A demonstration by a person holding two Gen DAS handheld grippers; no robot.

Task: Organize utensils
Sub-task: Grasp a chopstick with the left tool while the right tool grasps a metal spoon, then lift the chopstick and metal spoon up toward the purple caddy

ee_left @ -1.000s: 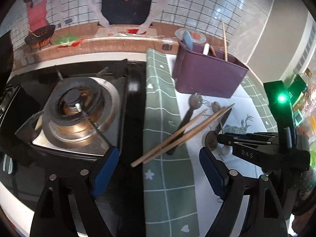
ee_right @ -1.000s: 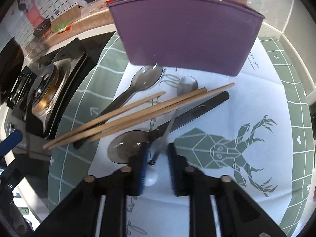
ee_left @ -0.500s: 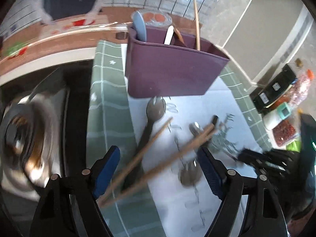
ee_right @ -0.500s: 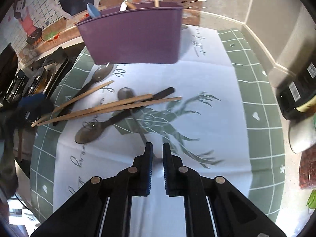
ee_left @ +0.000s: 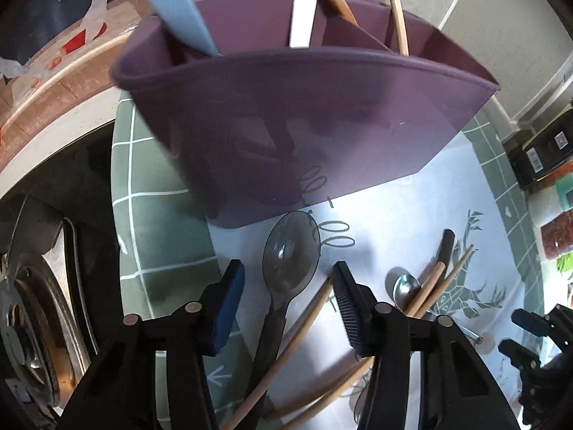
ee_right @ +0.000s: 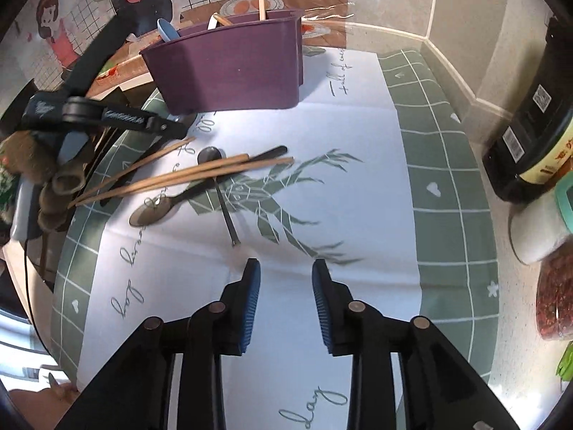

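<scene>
A purple utensil holder (ee_left: pixel 304 122) (ee_right: pixel 229 68) stands on the mat and holds a blue spoon (ee_left: pixel 175 10), a white handle and a chopstick. On the white mat lie a dark plastic spoon (ee_left: pixel 290 261), several wooden chopsticks (ee_right: pixel 186 175), a small metal spoon (ee_right: pixel 218 182) and another dark spoon (ee_right: pixel 157 211). My left gripper (ee_left: pixel 286 301) is open, low over the dark spoon, a finger on each side of its neck. My right gripper (ee_right: pixel 284 297) is open and empty, just short of the metal spoon's handle end.
A gas stove (ee_left: pixel 32 308) lies to the left of the green checked mat (ee_right: pixel 447 179). A dark bottle (ee_right: pixel 533 107) and jars (ee_right: pixel 555 286) stand at the right edge. A tiled wall with stickers is behind the holder.
My left gripper has moved forward and right, from near the stove to over the dark spoon. My right gripper has opened, let go of the metal spoon and drawn back.
</scene>
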